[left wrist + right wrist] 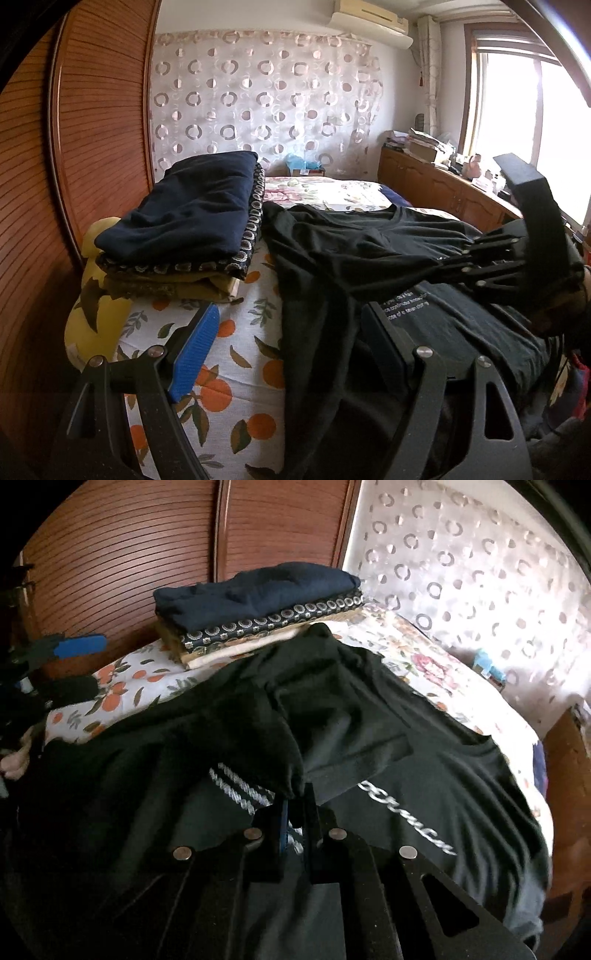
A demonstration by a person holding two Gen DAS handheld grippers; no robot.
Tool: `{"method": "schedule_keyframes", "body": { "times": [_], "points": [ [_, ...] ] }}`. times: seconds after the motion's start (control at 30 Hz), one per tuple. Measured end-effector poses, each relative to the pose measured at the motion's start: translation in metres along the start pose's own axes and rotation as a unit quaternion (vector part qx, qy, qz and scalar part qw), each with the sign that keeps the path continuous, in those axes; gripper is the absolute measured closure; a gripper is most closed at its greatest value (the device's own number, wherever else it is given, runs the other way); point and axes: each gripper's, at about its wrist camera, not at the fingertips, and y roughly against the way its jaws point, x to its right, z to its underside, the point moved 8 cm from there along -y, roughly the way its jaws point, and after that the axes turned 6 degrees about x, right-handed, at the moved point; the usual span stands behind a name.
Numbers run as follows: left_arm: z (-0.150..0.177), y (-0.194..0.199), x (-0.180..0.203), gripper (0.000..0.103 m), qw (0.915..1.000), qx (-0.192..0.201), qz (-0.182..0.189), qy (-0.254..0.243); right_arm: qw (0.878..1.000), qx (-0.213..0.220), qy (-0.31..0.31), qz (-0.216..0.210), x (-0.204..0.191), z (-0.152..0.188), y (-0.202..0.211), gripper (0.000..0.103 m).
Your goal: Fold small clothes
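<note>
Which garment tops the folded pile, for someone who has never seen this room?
Find the wooden wardrobe; beside it, a folded stack sits on the orange-print bedspread. The navy garment lies on top, plain, unlike the ring-patterned layer beneath.

Black shirt (424, 775) carries white lettering; the bedsheet (221, 354) is white with orange fruit and green leaves; navy garment (192, 206) tops the stack; curtain (258, 99) shows pale rings.

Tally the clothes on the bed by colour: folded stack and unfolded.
Navy, folded, top of stack: 1
Dark with ring pattern, folded: 1
Mustard, folded: 1
Cream, folded, bottom: 1
Black shirt, unfolded, sleeve pinched in right gripper: 1
Total: 5
</note>
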Motion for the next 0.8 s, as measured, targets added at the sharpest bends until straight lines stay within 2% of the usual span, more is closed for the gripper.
{"method": "schedule_keyframes", "body": {
  "times": [0.07, 0.1, 0.13, 0.2, 0.27, 0.47, 0.57, 0.7, 0.73, 0.8],
  "points": [
    [0.001, -0.001, 0.003, 0.023, 1.0000, -0.003, 0.002, -0.001, 1.000, -0.004, 0.003, -0.001, -0.002, 0.005, 0.008, 0.096],
    [0.001, -0.002, 0.005, 0.023, 1.0000, -0.003, 0.004, -0.003, 1.000, -0.009, 0.002, -0.008, -0.004, 0.009, 0.010, 0.083],
    [0.001, -0.003, 0.006, 0.023, 1.0000, -0.004, 0.005, -0.005, 1.000, -0.010, -0.001, -0.007, -0.009, 0.010, 0.008, 0.064],
    [0.000, -0.006, 0.009, 0.023, 0.9999, -0.007, 0.006, -0.009, 1.000, -0.006, -0.015, -0.005, -0.006, 0.014, 0.011, 0.055],
    [-0.002, -0.010, 0.012, 0.023, 0.9998, -0.010, 0.007, -0.014, 0.999, 0.000, -0.031, -0.013, -0.001, 0.017, 0.014, 0.055],
    [-0.009, -0.026, 0.015, 0.023, 0.9996, -0.016, 0.009, -0.022, 0.995, 0.024, -0.102, 0.000, 0.040, 0.016, 0.008, 0.055],
    [-0.016, -0.036, 0.018, 0.023, 0.9993, -0.019, 0.009, -0.030, 0.991, 0.036, -0.130, 0.005, 0.060, 0.006, -0.008, 0.055],
    [-0.029, -0.055, 0.019, 0.023, 0.9983, -0.029, 0.012, -0.049, 0.988, 0.023, -0.154, 0.014, 0.087, -0.002, -0.046, 0.055],
    [-0.033, -0.059, 0.018, 0.023, 0.9980, -0.031, 0.011, -0.054, 0.988, 0.019, -0.154, 0.017, 0.091, -0.004, -0.055, 0.060],
    [-0.043, -0.070, 0.018, 0.023, 0.9976, -0.033, 0.012, -0.060, 0.988, 0.007, -0.152, 0.021, 0.099, -0.008, -0.073, 0.061]
  ]
}}
